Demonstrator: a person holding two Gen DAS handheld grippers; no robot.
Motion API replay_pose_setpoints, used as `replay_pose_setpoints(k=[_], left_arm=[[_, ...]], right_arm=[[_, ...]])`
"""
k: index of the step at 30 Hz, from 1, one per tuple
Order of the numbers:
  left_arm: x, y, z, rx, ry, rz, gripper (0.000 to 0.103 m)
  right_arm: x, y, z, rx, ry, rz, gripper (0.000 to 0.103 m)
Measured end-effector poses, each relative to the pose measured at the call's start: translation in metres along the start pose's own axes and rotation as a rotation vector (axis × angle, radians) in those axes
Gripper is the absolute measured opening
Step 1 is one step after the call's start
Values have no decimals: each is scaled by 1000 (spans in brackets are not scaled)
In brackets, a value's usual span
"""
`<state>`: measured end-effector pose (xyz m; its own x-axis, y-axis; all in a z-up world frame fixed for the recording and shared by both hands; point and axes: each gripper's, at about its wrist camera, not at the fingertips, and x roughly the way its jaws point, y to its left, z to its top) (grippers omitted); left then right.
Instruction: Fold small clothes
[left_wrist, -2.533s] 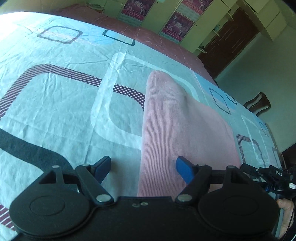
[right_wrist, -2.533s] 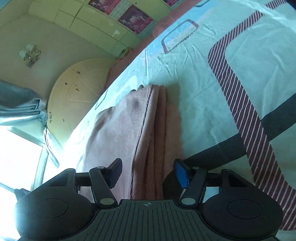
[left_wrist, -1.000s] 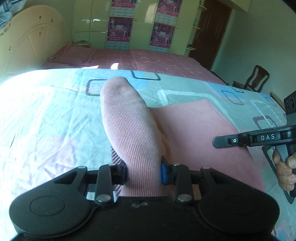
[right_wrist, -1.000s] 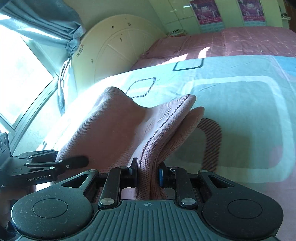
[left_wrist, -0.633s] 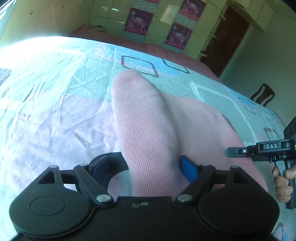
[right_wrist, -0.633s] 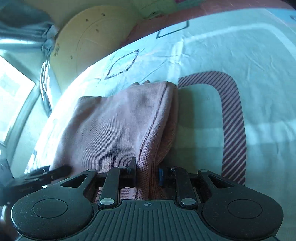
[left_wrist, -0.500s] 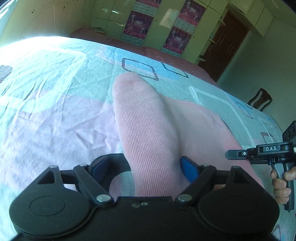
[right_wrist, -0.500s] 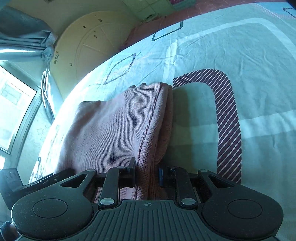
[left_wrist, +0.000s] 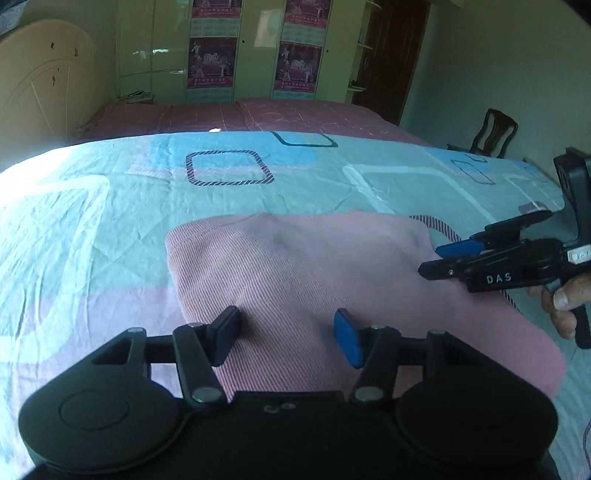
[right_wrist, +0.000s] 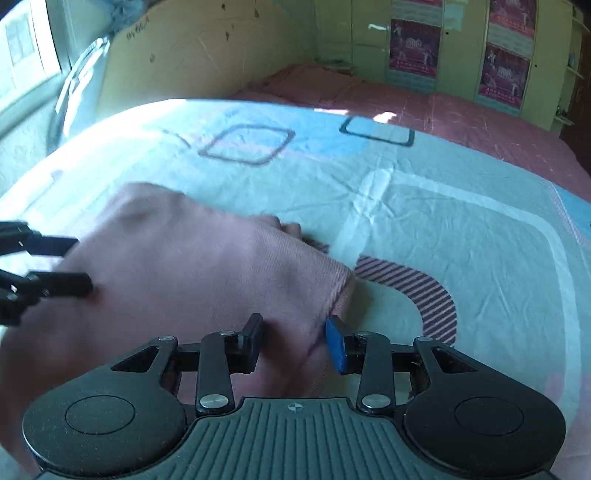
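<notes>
A pink ribbed garment (left_wrist: 314, 273) lies folded flat on the patterned bedsheet (left_wrist: 110, 206). My left gripper (left_wrist: 286, 338) is open over its near edge, holding nothing. The right gripper (left_wrist: 439, 258) shows at the right of the left wrist view, open, at the garment's right side. In the right wrist view the same garment (right_wrist: 192, 266) lies ahead. My right gripper (right_wrist: 295, 343) is open over the garment's near right corner. The left gripper's fingers (right_wrist: 55, 284) reach in from the left edge.
The light-blue sheet with square patterns (right_wrist: 424, 221) covers the bed. A pink bedspread (left_wrist: 240, 114) lies beyond it. A cream headboard (left_wrist: 40, 96) stands at the left, wardrobes with posters (left_wrist: 251, 48) at the back, and a wooden chair (left_wrist: 491, 136) at the right.
Both grippers had closed on the garment's edges, lifted it and carried it over. Now both have opened and let go, and the garment lies flat, folded.
</notes>
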<state>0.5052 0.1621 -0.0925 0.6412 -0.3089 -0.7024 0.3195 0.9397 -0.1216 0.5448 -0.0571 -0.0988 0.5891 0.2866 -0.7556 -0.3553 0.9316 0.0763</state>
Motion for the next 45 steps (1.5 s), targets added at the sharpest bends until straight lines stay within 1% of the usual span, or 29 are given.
replay_pose_setpoints(k=[1, 3, 6, 7, 8, 10, 12, 14, 17, 18, 19, 20, 21, 22, 25, 27, 29, 31, 33, 35, 41, 45], left_arm=[[-1, -1, -2, 2, -1, 2, 54], [-5, -1, -5, 3, 1, 3, 54], [-12, 0, -2, 15, 1, 24, 53], [-19, 3, 4, 4, -9, 28, 53], [-29, 3, 5, -4, -29, 19, 51], [-49, 2, -2, -16, -67, 21, 49], [-64, 3, -13, -28, -83, 38, 48], [-70, 4, -25, -50, -72, 56, 48], [-66, 6, -43, -74, -29, 57, 48], [-66, 7, -48, -93, -29, 52, 48], [-65, 9, -50, -116, -31, 52, 49], [-65, 10, -51, -137, -33, 50, 49], [-64, 10, -53, -157, -31, 49, 49], [-64, 9, -54, -166, -29, 53, 49], [-65, -4, -55, -141, -28, 99, 47], [-75, -10, -54, -134, -32, 104, 44], [-88, -16, -56, -134, -47, 89, 44], [-95, -21, -65, -137, -38, 79, 44], [-96, -23, -74, -152, -29, 75, 44], [-95, -26, -80, -160, -10, 80, 45], [-96, -40, -99, -156, 27, 97, 45], [-99, -49, -108, -155, 29, 121, 45]], right_arm=[[-2, -8, -7, 33, -4, 2, 42], [-2, -13, -9, 83, 0, 10, 43], [-6, -9, -4, 75, 0, -14, 43], [-13, -6, -2, 69, -13, -30, 43], [-23, -2, -2, 53, -40, -30, 42], [-52, 10, -4, 14, -100, 26, 42], [-69, 25, -9, -41, -112, 66, 36], [-77, 39, -17, -87, -100, 110, 31], [-76, 47, -32, -119, -35, 120, 28], [-74, 48, -38, -123, -18, 112, 28], [-70, 48, -42, -135, 4, 86, 27], [-64, 48, -47, -156, 32, 44, 17], [-61, 47, -54, -180, 44, -6, 9], [-59, 46, -58, -194, 38, -38, 1], [-60, 48, -60, -199, 38, -71, 1], [-67, 53, -57, -199, 29, -87, 1], [-86, 58, -57, -188, -30, -71, 1], [-99, 61, -61, -174, -40, -28, 1], [-103, 65, -69, -181, -31, 5, 1], [-101, 69, -78, -196, -7, 13, 1], [-91, 63, -99, -204, 48, -25, 1], [-93, 60, -108, -188, 45, -21, 1]])
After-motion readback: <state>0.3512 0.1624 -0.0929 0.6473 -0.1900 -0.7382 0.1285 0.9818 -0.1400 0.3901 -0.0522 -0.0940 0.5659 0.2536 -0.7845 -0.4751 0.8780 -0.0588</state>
